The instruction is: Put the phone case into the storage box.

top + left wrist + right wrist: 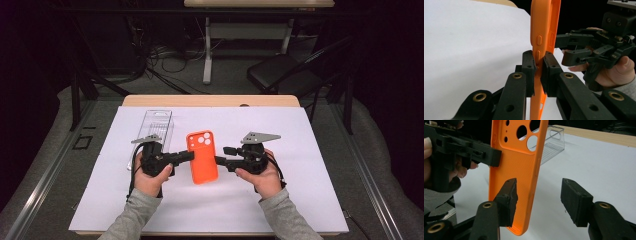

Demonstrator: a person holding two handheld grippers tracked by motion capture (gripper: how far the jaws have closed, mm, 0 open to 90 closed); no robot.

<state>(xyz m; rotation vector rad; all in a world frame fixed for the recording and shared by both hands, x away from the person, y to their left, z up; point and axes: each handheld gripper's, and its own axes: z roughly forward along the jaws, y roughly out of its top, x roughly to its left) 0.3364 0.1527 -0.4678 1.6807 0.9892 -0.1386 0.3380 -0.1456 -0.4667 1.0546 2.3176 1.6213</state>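
My left tool (538,70) pinches the case's (202,156) left edge, case upright on edge above the worktop (310,165), long axis running away from me. Right tool (537,202) spread, astride the right edge, pads not pressing.

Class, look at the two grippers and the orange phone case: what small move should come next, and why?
Probably close the right gripper on the orange phone case's free edge. The left gripper already clamps the opposite edge and holds the case up, while the right jaws stand apart around the other edge, one pad by the back, the other clear of it.
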